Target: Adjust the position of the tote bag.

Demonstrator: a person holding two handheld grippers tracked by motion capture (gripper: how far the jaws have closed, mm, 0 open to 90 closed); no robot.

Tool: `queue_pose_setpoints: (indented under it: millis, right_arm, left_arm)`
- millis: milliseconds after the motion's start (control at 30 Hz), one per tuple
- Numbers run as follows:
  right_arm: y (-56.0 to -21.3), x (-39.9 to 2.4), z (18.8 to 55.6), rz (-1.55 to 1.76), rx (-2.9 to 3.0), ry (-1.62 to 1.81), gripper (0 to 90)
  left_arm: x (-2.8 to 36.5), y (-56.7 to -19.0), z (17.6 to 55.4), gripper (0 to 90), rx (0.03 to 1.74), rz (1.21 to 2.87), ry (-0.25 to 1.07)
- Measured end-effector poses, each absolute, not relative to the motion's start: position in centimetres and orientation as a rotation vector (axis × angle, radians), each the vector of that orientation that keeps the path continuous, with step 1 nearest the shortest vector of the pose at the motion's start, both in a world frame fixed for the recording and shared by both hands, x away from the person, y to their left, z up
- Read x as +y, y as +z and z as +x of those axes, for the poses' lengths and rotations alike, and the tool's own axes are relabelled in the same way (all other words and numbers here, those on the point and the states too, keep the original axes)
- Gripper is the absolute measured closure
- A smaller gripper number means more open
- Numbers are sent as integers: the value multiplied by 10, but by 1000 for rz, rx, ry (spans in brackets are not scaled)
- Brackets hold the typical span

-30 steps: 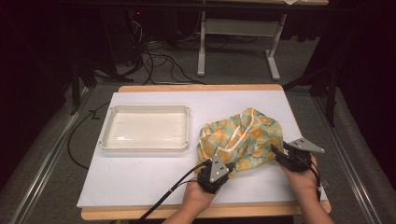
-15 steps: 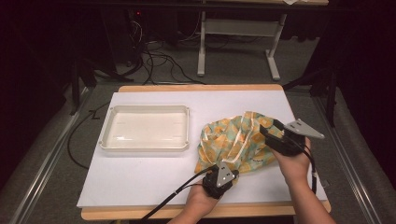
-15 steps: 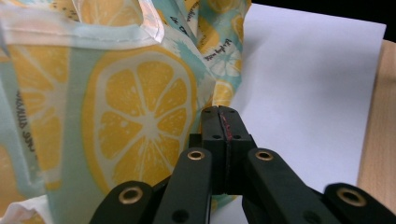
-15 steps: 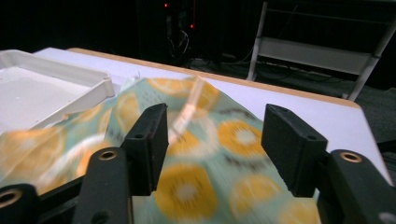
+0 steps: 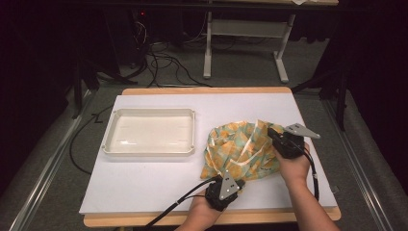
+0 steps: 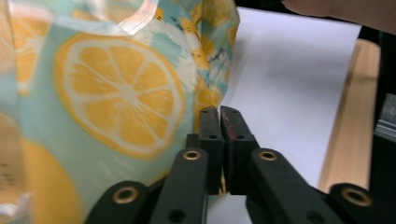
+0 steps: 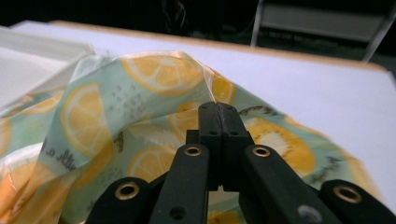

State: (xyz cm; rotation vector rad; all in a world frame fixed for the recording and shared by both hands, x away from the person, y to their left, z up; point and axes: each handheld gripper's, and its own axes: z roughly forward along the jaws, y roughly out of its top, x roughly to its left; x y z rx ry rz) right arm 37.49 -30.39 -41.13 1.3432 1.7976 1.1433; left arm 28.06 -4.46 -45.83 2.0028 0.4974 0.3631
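A thin cloth (image 5: 240,149) printed with orange slices on pale teal lies crumpled at the right of the white mat (image 5: 159,178). My left gripper (image 5: 235,182) sits at the cloth's near edge, shut on a fold of it. In the left gripper view the jaws (image 6: 219,112) meet with the cloth (image 6: 116,93) rising at their left. My right gripper (image 5: 272,133) is at the cloth's right edge. Its jaws have just been closing, and in the right gripper view they (image 7: 218,106) pinch the raised hem of the cloth (image 7: 140,93).
A shallow white tray (image 5: 149,111) lies on the left half of the mat. The wooden table edge (image 5: 288,219) runs along the front. Cables and a metal stand are on the floor beyond the table.
My right gripper has moved away from me and leftward along the cloth's right side, and the edge there now stands up. The left gripper has hardly moved.
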Motion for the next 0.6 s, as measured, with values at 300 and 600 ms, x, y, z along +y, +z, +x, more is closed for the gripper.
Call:
queue_pose_setpoints:
  millis: [300, 600]
  right_arm:
    - [-402, -342, 331, 1267, 1706, 1174, 900]
    - [-416, -351, 312, 1238, 1784, 1133, 900]
  left_arm:
    - [3, -433, 270, 740, 616, 1900, 490]
    - [23, -420, 323, 747, 822, 1737, 582]
